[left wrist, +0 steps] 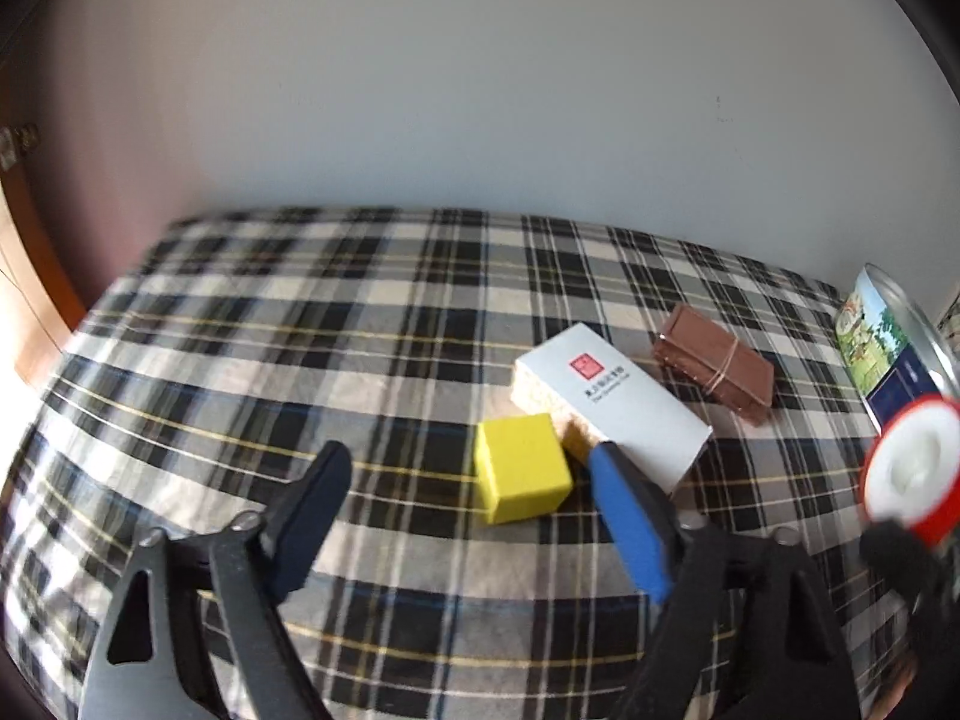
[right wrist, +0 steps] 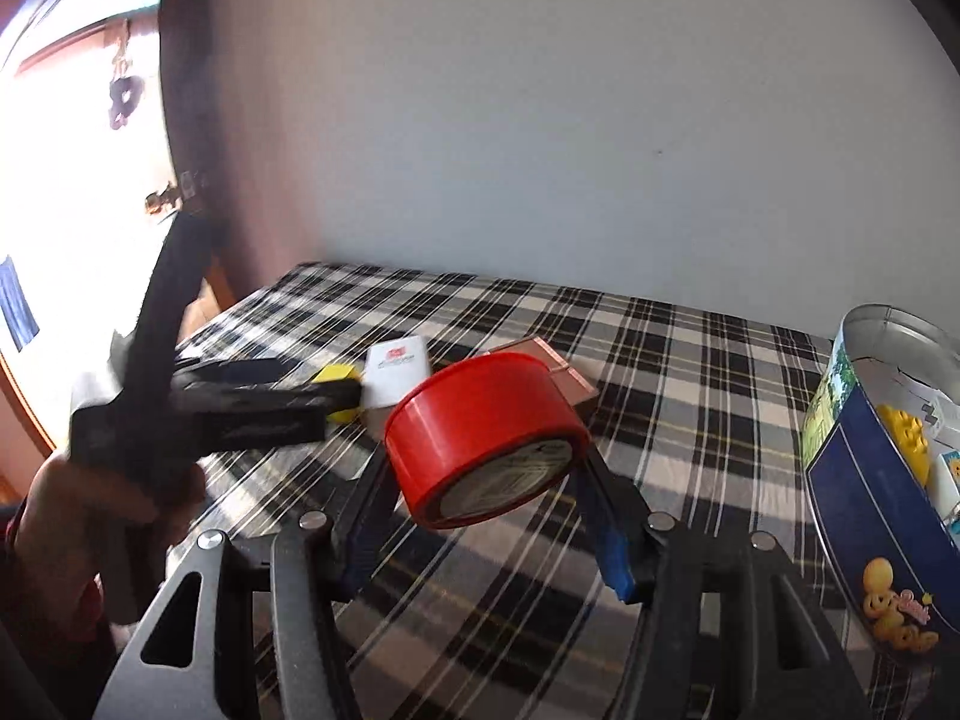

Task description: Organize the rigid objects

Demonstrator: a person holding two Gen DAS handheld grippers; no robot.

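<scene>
The left gripper [left wrist: 468, 468] hangs low with its fingers [left wrist: 630, 516] spread wide and nothing between them. The right gripper [right wrist: 486, 474] is raised, its fingers [right wrist: 606, 510] clamped on a red tape roll [right wrist: 480, 426].

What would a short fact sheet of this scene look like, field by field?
surface: plaid cloth
right gripper: shut on red jar, held above the cloth
left gripper: open, empty, near yellow block
loose items: yellow block, white box, brown pack
contact: block beside the box, brown pack apart
container: tin at right, already holding things
</scene>
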